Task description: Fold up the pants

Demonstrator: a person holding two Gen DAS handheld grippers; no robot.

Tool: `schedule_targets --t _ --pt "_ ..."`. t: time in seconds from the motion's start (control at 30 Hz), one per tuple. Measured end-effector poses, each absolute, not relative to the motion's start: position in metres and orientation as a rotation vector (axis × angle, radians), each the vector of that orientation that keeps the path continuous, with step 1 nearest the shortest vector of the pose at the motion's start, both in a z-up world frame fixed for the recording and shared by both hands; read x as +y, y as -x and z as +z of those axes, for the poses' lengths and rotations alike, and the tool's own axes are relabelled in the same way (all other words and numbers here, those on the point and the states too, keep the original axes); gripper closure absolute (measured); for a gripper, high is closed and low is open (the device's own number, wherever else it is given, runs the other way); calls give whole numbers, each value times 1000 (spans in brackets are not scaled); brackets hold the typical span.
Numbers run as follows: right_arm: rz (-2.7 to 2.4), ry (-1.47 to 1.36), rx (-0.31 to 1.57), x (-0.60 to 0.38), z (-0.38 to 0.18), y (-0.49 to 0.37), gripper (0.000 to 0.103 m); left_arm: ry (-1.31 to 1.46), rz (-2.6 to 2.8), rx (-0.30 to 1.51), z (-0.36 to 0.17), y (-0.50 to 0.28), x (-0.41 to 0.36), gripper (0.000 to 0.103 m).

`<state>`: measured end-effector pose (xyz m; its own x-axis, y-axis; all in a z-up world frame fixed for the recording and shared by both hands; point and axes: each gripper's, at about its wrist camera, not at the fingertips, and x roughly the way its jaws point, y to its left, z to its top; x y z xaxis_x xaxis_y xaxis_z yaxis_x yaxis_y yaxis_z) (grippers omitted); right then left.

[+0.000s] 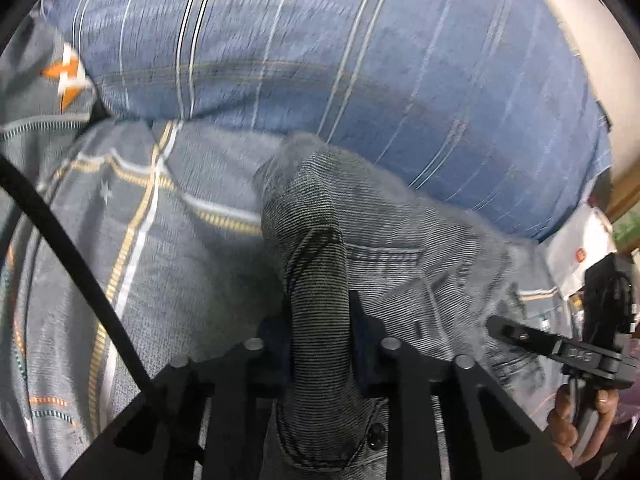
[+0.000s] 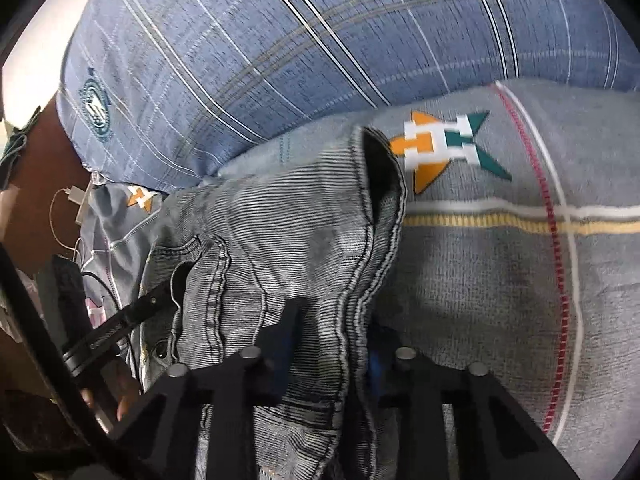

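Left wrist view has the left gripper [image 1: 320,344] pinching a bunched roll of the pants [image 1: 384,248] over the bed [image 1: 160,240], right gripper [image 2: 332,344] pinching a seam, so thick denim might slip loose mid-fold.

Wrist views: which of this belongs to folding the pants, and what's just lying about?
In the job:
- pants
- left tool, clamped on them
- right tool, clamped on them

Lying about:
- blue striped pillow
- grey bedsheet
- white charger
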<state>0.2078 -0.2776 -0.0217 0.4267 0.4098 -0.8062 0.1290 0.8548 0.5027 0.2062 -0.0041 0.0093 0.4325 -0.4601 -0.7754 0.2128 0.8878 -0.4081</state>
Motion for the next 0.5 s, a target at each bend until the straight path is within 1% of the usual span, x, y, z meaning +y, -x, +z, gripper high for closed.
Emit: schedule_targets --t 0.13,0.27,0.33,0.4,0.43,0.5 --pt "188 -536 1104 -276 -11 -205 77 309 -455 1000 23 -204 0 84" --pt "215 -521 1054 -274 5 -201 78 358 -458 1004 16 -214 7 84" --pt "217 -513 1062 -274 1 -203 78 345 -425 1075 -1 -225 6 77" --pt "195 -523 1110 -274 -16 -206 77 354 -371 1148 -21 -231 9 58" --pt "188 -519 1127 -274 -22 -207 72 386 -363 1156 -25 -231 11 56" --pt "187 -539 1132 -277 -23 -206 72 381 -359 1158 -19 -230 11 56"
